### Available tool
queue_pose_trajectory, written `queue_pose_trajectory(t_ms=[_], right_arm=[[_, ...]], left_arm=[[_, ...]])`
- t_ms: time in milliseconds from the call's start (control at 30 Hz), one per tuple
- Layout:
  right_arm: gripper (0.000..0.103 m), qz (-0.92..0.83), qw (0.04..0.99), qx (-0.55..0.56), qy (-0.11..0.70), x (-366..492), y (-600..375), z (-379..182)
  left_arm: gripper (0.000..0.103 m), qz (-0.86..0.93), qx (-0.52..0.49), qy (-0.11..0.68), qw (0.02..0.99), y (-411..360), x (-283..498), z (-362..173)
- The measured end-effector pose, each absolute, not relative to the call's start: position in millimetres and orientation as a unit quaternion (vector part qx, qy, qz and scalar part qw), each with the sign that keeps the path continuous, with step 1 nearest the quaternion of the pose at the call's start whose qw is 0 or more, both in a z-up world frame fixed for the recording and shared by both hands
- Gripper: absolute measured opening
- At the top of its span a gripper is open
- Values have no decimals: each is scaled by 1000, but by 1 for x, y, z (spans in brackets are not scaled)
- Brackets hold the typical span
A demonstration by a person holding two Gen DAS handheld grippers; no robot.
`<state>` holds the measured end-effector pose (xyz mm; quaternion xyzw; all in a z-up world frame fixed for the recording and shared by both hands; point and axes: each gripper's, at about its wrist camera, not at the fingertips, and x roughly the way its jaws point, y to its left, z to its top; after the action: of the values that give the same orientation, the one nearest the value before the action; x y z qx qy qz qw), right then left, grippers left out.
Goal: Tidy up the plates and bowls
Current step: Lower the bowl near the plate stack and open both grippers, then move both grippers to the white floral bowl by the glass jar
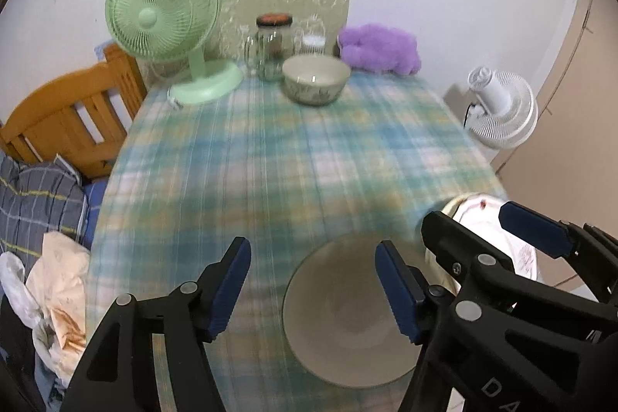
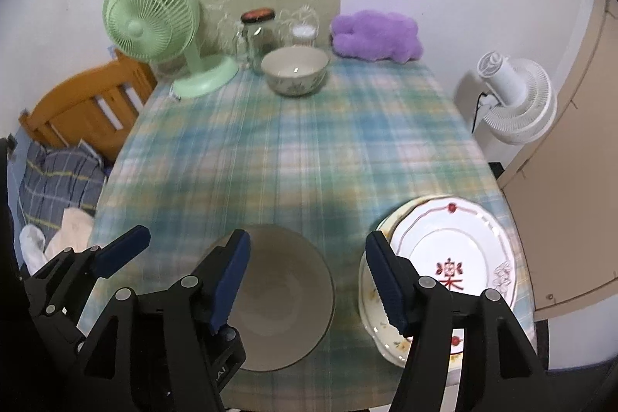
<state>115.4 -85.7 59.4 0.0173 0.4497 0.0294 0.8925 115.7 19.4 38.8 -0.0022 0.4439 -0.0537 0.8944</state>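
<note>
Red brushwork is showing on the top plate of the stack at the near right of the table: one Chinese character, 楽, with small red flowers on the rim. White letters on my grippers are only partly readable, "DA" on the right one seen from the left wrist view and "AI" on the left one seen from the right wrist view.

I am holding my left gripper low over the near edge of the checked tablecloth, its blue-padded fingers spread wide and gripping nothing. One pad is hanging over the rim of the near bowl, which is sitting empty in front of me. I am holding my right gripper just beside it, also gaping wide and empty, between that bowl and the plates. A second, flowered bowl is sitting at the far end, near the green fan, the glass jar and a purple plush.
</note>
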Motion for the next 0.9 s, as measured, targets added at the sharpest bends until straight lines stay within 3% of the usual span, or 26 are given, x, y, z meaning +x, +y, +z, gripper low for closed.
queue_pose_trajectory(t_ms=[433,900], right_arm=[[66,31,911,10,412,171,-112,93],[66,100,916,-2,388,315,-143,104]], left_arm=[[69,-36,-2,407,913,-9,176,71],[68,57,-22,386,920,-40,300,80]])
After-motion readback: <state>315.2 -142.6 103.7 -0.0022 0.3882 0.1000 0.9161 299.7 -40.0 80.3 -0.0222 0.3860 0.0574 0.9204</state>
